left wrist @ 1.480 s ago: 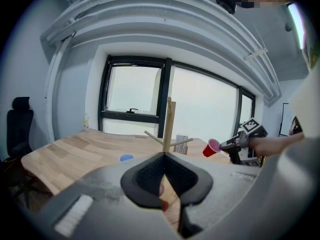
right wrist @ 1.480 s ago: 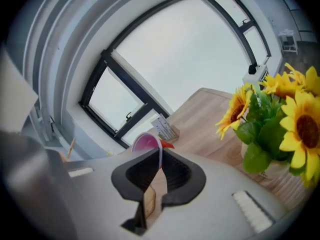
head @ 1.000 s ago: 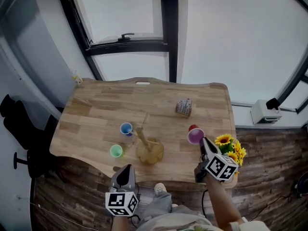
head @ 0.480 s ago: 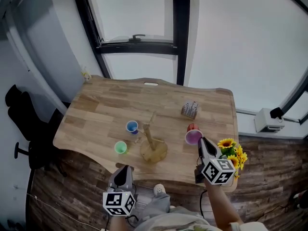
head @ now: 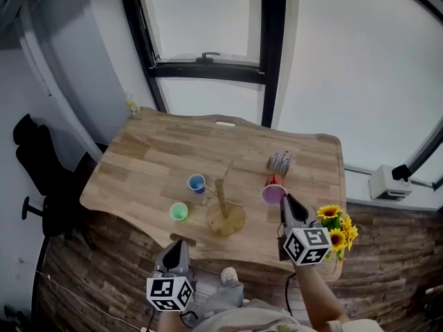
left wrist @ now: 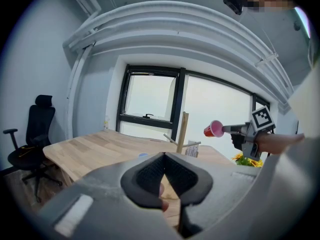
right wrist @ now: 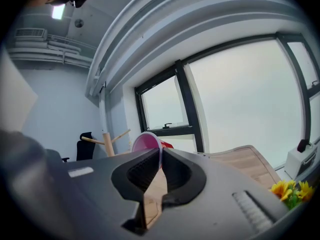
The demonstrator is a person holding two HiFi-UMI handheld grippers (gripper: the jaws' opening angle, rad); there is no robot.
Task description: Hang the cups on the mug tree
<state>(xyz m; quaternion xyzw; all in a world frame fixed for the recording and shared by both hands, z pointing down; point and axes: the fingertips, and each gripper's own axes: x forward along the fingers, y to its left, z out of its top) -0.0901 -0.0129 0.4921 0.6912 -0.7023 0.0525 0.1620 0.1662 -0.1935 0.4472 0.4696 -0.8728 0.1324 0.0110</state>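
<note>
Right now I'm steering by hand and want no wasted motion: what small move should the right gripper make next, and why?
Probably carry the right gripper leftward toward the mug tree. Its jaws are shut on the rim of the red cup, held clear of the table, and the tree's pegs, off to its left, look bare.

left gripper (head: 178, 245): grey body, black-white marker cube (head: 169, 292) | right gripper (head: 285, 200): same | fingers (left wrist: 145, 176): dark ribbed pads
</note>
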